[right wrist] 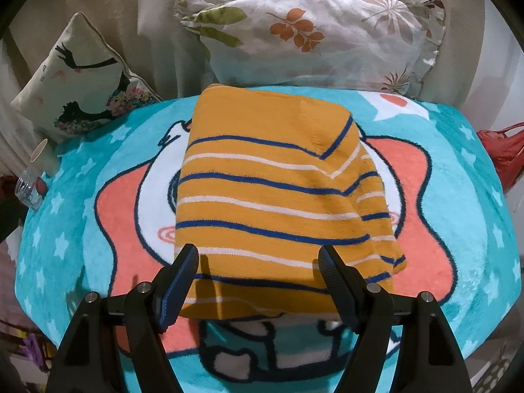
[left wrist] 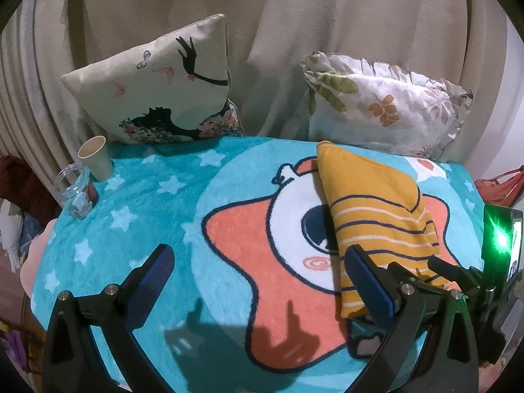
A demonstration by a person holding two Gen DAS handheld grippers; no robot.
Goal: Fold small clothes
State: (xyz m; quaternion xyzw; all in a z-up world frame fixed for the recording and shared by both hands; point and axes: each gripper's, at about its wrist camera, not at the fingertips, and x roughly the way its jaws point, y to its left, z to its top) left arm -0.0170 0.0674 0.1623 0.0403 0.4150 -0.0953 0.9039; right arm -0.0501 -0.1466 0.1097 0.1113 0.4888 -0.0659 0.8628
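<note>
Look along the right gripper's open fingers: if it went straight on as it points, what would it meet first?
Most likely the folded mustard-yellow knitted garment with blue and white stripes, which lies directly ahead of the right gripper, on the turquoise cartoon blanket; depth is unclear.

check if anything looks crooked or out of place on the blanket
The folded mustard-yellow striped knit garment is not square: its right flap lies skewed, with a striped edge poking out at the lower right corner. A beige paper cup and clear glass jar stand upright, nothing spilled.

Mustard garment (right wrist: 262, 177), blue and white stripes. Turquoise blanket (right wrist: 465, 196), white stars, coral star cartoon. White pillow (right wrist: 327, 32), orange and green leaves.
</note>
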